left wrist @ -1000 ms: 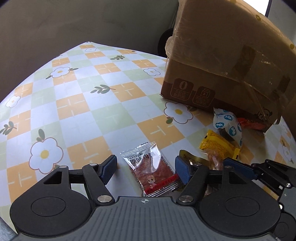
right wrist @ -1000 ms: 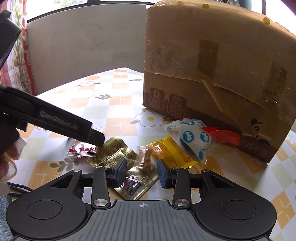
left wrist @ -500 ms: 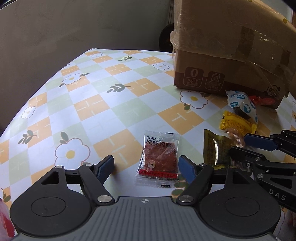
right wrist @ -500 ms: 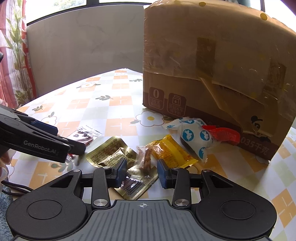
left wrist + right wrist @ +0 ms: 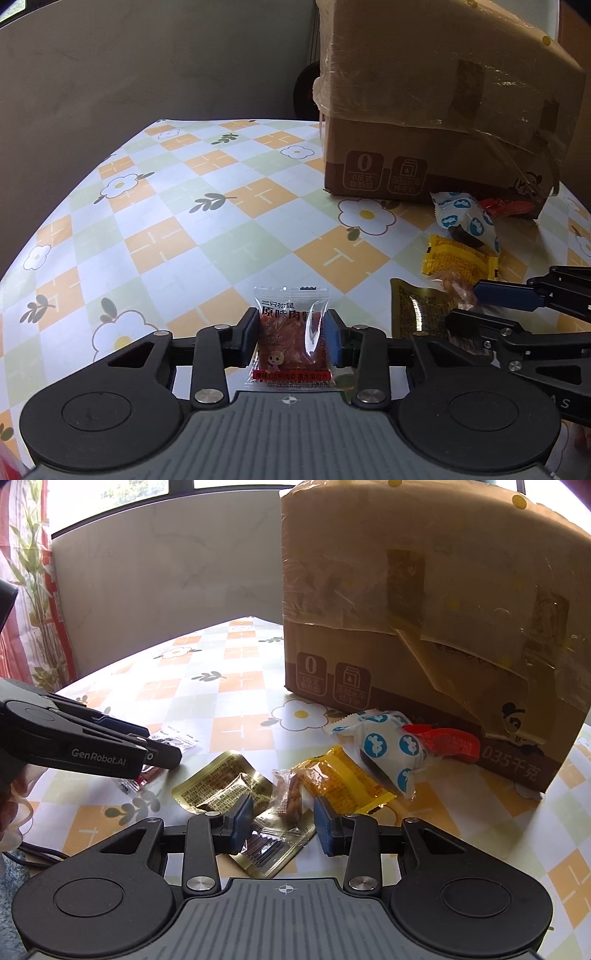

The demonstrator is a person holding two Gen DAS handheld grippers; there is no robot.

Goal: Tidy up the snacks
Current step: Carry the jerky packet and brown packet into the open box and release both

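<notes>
My left gripper (image 5: pixel 291 342) is shut on a clear packet of red dried meat (image 5: pixel 290 339), its pads pressing both sides. That packet also shows in the right wrist view (image 5: pixel 173 740), under the left gripper's fingers (image 5: pixel 159 755). My right gripper (image 5: pixel 283 821) is open, its pads either side of a small clear snack packet (image 5: pixel 291 797) that lies on a gold foil packet (image 5: pixel 221 788). A yellow packet (image 5: pixel 343 779), a white packet with blue spots (image 5: pixel 384 749) and a red wrapper (image 5: pixel 443 740) lie beside the cardboard box (image 5: pixel 424 609).
The table has a checked flower-print cloth (image 5: pixel 177 221). The tall taped cardboard box (image 5: pixel 443 110) stands at the far right. A pale wall panel (image 5: pixel 166 583) runs behind the table, and the table's rounded edge (image 5: pixel 74 181) is at left.
My left gripper has closed from wide open onto the red meat packet. My right gripper has stayed open in the same place over the clear packet.
</notes>
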